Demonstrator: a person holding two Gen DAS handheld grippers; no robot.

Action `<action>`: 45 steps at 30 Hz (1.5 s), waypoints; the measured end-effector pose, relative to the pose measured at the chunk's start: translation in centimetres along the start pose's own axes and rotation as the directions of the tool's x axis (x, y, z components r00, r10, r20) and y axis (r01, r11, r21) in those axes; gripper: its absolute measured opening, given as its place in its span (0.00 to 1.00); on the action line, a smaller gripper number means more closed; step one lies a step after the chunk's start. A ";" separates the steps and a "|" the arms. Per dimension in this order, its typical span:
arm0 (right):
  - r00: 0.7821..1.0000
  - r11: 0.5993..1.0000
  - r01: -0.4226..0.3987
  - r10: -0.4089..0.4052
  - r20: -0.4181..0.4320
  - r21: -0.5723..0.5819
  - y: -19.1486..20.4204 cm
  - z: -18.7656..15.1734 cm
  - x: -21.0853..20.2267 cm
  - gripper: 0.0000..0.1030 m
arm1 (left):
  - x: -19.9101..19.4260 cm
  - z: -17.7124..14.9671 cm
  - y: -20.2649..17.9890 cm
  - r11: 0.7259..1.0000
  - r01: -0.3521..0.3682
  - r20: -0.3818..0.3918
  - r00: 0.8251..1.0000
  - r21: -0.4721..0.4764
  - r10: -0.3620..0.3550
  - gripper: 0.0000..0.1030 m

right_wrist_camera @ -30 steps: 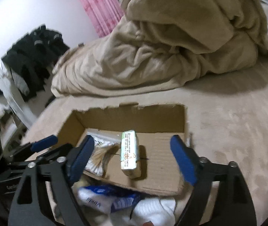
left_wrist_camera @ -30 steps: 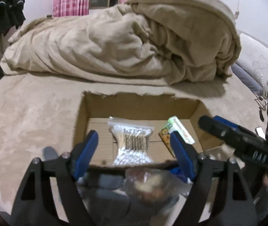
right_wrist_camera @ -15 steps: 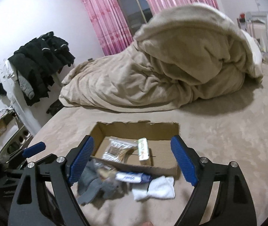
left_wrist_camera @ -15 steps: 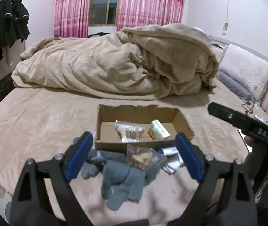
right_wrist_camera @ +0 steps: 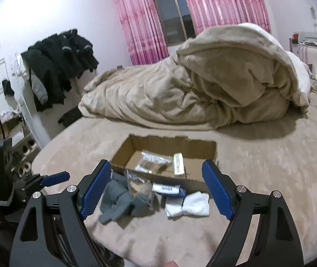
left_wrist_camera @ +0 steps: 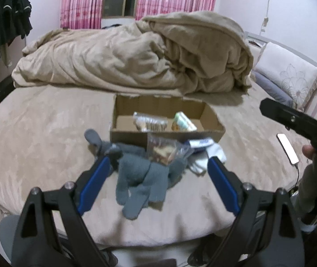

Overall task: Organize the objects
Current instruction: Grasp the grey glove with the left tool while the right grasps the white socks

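An open cardboard box (left_wrist_camera: 122, 131) (right_wrist_camera: 209, 149) sits on the bed. It holds a clear bag of cotton swabs (left_wrist_camera: 149, 122) (right_wrist_camera: 151, 162) and a small green-and-white pack (left_wrist_camera: 184, 122) (right_wrist_camera: 178, 163). In front of the box lie grey gloves (left_wrist_camera: 140, 175) (right_wrist_camera: 116, 202), a clear snack bag (left_wrist_camera: 161, 150) (right_wrist_camera: 137, 183), a blue-and-white tube (left_wrist_camera: 199, 142) (right_wrist_camera: 168, 188) and white socks (left_wrist_camera: 212, 155) (right_wrist_camera: 190, 204). My left gripper (left_wrist_camera: 156, 182) is open and empty, held back above the gloves. My right gripper (right_wrist_camera: 154, 189) is open and empty, above the pile.
A heaped beige blanket (left_wrist_camera: 147, 53) (right_wrist_camera: 203, 84) fills the bed behind the box. A phone (left_wrist_camera: 288, 148) lies at the right on the bed. Dark clothes (right_wrist_camera: 58, 66) hang at the left wall. The bed edge (left_wrist_camera: 158, 240) is just below the grippers.
Both grippers have pulled back and up from the box. The view has widened from inside the box to the whole pile and the bed. Both stay open and empty.
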State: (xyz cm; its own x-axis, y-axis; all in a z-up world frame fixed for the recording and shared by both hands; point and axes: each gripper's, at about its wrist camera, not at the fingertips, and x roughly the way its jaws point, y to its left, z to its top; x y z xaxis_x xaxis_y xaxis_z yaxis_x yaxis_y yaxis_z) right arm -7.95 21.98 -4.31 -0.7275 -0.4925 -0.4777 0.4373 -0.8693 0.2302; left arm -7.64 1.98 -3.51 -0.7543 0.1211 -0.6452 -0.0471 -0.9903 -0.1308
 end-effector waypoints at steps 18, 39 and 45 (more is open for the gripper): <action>0.963 0.994 0.094 -0.075 -0.258 0.062 -5.4 -5.7 9.4 0.84 | 8.9 -3.3 2.1 0.999 -0.033 -0.113 0.993 -0.033 0.029 0.88; 0.943 0.998 0.050 -0.037 -0.332 0.031 -5.4 -8.8 12.9 0.44 | 10.5 -4.9 2.0 0.999 0.046 -0.107 0.993 -0.029 -0.049 0.45; 0.953 0.998 0.057 -0.045 -0.300 0.031 -5.4 -7.9 11.0 0.23 | 8.1 -4.7 1.7 0.998 0.055 -0.079 0.995 -0.036 -0.057 0.42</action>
State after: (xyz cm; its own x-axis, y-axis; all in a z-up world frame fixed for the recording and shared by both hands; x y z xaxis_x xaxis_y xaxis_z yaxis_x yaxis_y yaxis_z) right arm -14.11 21.56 -17.55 -0.5543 -0.4174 -0.7201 0.3780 -0.8970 0.2290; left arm -10.78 1.56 -12.51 -0.6963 0.1826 -0.6942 -0.0645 -0.9791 -0.1929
